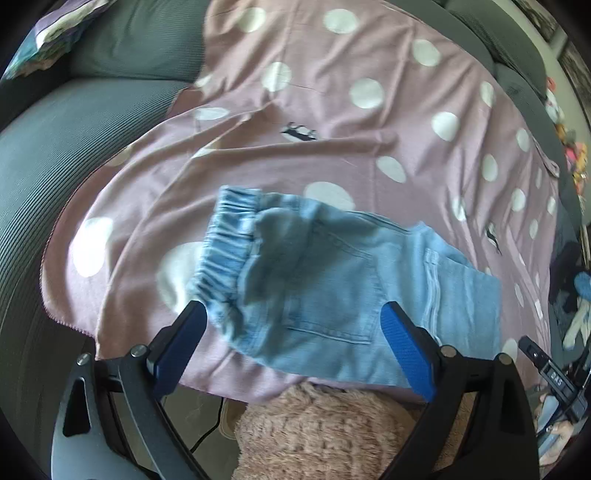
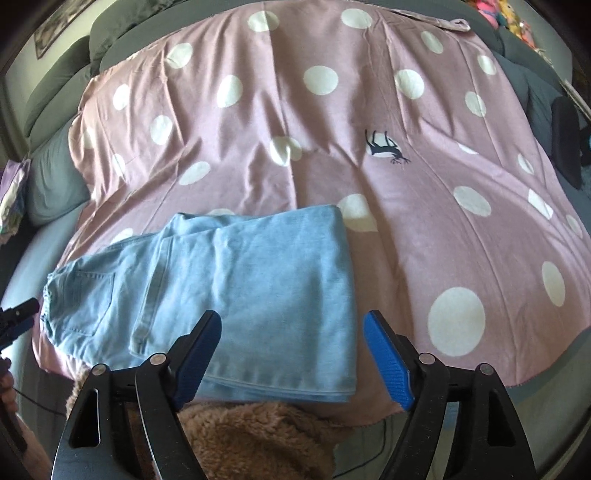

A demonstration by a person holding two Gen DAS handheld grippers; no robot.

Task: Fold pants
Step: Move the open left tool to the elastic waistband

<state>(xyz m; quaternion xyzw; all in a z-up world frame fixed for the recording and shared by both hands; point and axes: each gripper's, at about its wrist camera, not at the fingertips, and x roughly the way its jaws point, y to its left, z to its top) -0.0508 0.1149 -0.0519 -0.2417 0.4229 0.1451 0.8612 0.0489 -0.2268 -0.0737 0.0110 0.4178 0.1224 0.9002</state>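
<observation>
Light blue denim pants (image 1: 332, 280) lie folded on a pink sheet with white dots (image 1: 332, 110). In the left wrist view the elastic waistband (image 1: 225, 240) is at the left and a back pocket faces up. My left gripper (image 1: 295, 314) is open and empty, just above the pants' near edge. In the right wrist view the pants (image 2: 240, 288) lie flat, with a folded edge at the right. My right gripper (image 2: 291, 325) is open and empty over their near right part. The left gripper's tip (image 2: 18, 314) shows at the left edge.
The sheet (image 2: 406, 184) covers a grey ribbed sofa (image 1: 55, 184). A brown fluffy fabric (image 1: 325, 432) lies below the near edge of the sheet. A cushion (image 1: 55, 29) sits far left. Clutter and toys (image 1: 572, 277) lie at the right.
</observation>
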